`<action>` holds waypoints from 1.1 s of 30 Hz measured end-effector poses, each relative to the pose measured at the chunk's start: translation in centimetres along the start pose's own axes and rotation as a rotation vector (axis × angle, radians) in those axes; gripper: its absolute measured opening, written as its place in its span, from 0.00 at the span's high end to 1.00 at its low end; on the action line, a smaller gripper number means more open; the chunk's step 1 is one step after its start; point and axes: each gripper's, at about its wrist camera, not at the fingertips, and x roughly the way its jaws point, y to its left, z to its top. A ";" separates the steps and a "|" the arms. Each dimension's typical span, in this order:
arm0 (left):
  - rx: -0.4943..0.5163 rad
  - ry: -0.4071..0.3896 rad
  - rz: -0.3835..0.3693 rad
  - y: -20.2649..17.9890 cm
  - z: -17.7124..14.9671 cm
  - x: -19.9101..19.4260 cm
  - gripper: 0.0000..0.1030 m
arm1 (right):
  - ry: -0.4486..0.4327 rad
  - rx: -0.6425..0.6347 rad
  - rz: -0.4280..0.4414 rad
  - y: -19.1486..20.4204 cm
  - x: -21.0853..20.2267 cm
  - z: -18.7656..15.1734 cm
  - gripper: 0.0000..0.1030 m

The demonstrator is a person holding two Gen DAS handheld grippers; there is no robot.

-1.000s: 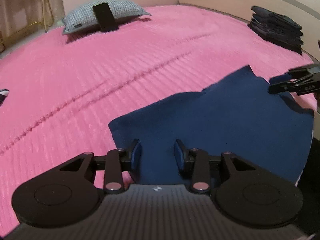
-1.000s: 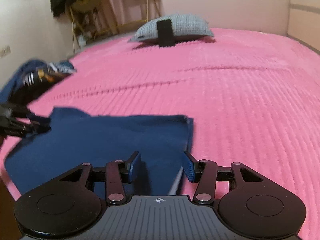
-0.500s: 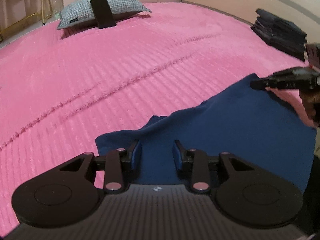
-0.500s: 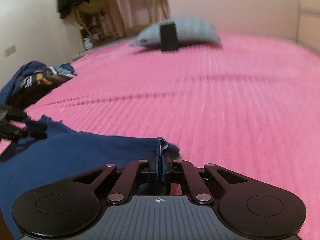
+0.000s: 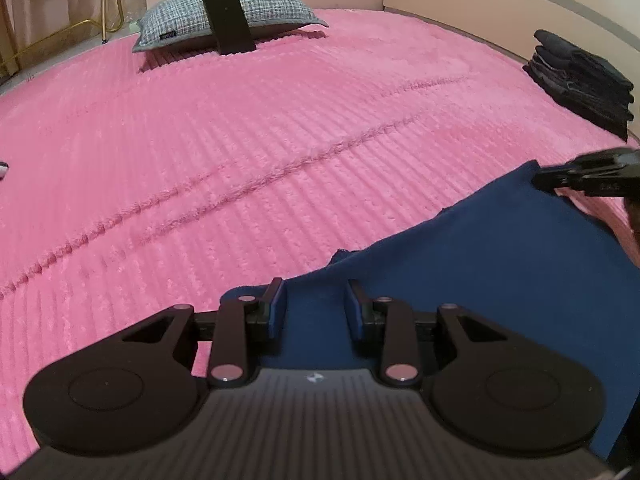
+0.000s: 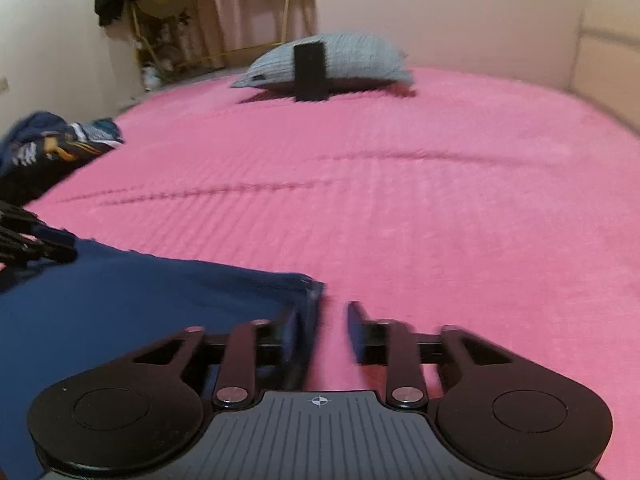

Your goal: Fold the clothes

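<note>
A navy blue garment (image 5: 500, 264) lies at the near edge of the pink bed (image 5: 240, 140). My left gripper (image 5: 316, 304) is open, its fingers straddling the garment's near left part. The right gripper shows at the right edge of the left wrist view (image 5: 540, 178), at the garment's far corner. In the right wrist view the garment (image 6: 132, 304) lies at lower left, its folded corner beside my right gripper (image 6: 322, 328), which is open. The left gripper's fingers (image 6: 44, 246) show at the left edge.
A grey pillow (image 5: 224, 16) with a black phone-like object (image 5: 228, 22) leaning on it is at the far end. A stack of dark folded clothes (image 5: 580, 76) sits at the right edge. A heap of unfolded clothes (image 6: 48, 148) lies at the left.
My right gripper shut on the garment's corner half a second ago and has now opened, letting it go. The garment has shifted toward the near edge. The left gripper stays open.
</note>
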 end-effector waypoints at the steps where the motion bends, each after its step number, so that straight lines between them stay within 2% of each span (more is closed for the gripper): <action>1: -0.007 0.001 0.005 -0.1 0.1 -0.2 0.72 | -0.009 0.000 -0.004 0.0 -1.1 0.0 0.69; 4: -0.009 -0.022 0.028 -1.1 0.1 -2.4 0.73 | -0.042 0.018 0.044 1.0 -5.4 -0.9 0.69; 9: -0.005 -0.082 -0.062 -4.3 -2.6 -7.6 0.71 | -0.056 0.066 0.233 5.2 -10.1 -4.5 0.69; 12: -0.061 -0.055 -0.124 -5.4 -5.6 -8.6 0.67 | -0.012 0.025 0.244 6.3 -9.1 -6.3 0.70; 16: -0.097 -0.092 -0.113 -5.5 -8.0 -8.4 0.66 | 0.048 -0.029 0.255 7.7 -7.9 -8.6 0.70; 18: -0.121 -0.086 -0.108 -5.3 -7.6 -8.3 0.66 | 0.070 -0.065 0.170 8.3 -8.1 -7.4 0.69; 20: -0.113 -0.082 -0.094 -5.5 -7.2 -8.1 0.66 | 0.034 -0.111 0.158 9.4 -8.9 -5.9 0.69; 22: -0.101 -0.081 -0.082 -5.8 -6.9 -7.9 0.67 | -0.014 -0.130 0.247 11.0 -9.3 -4.8 0.70; 26: -0.087 -0.083 -0.075 -5.8 -7.4 -8.2 0.67 | -0.002 -0.241 0.327 14.9 -6.6 -4.1 0.70; 29: -0.098 -0.083 -0.087 -5.0 -7.5 -8.5 0.69 | 0.026 -0.163 0.351 12.6 -4.0 -4.5 0.70; 30: -0.105 -0.083 -0.086 -4.8 -7.4 -8.7 0.70 | 0.034 -0.135 0.356 11.8 -3.2 -4.6 0.70; 31: -0.110 -0.088 -0.078 -4.5 -7.4 -9.1 0.71 | 0.036 -0.093 0.324 10.5 -3.3 -4.5 0.70; 33: -0.125 -0.104 -0.058 -3.9 -7.9 -10.4 0.73 | 0.046 -0.113 0.181 8.8 -3.7 -4.4 0.70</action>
